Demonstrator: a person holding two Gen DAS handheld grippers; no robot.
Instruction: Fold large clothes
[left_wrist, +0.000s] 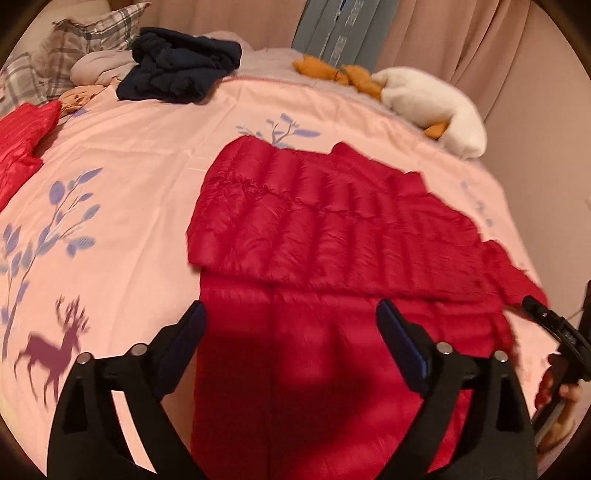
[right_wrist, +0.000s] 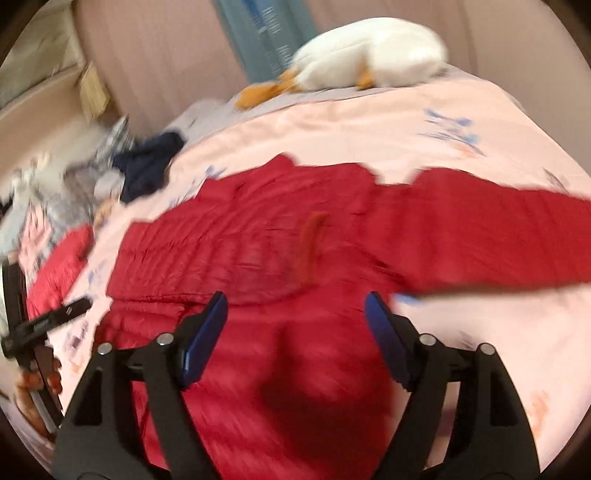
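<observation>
Pink bedspread under blurred red jacket, sleeve end cropped.

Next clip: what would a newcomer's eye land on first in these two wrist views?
The red quilted down jacket dominates, spread on the pink deer-print bedspread with one part folded over its middle. Both grippers hang open above its near end, the left gripper and the right gripper, nothing between their blue pads. Behind, a white plush goose lies at the far edge and a crumpled navy garment near the pillows.
</observation>
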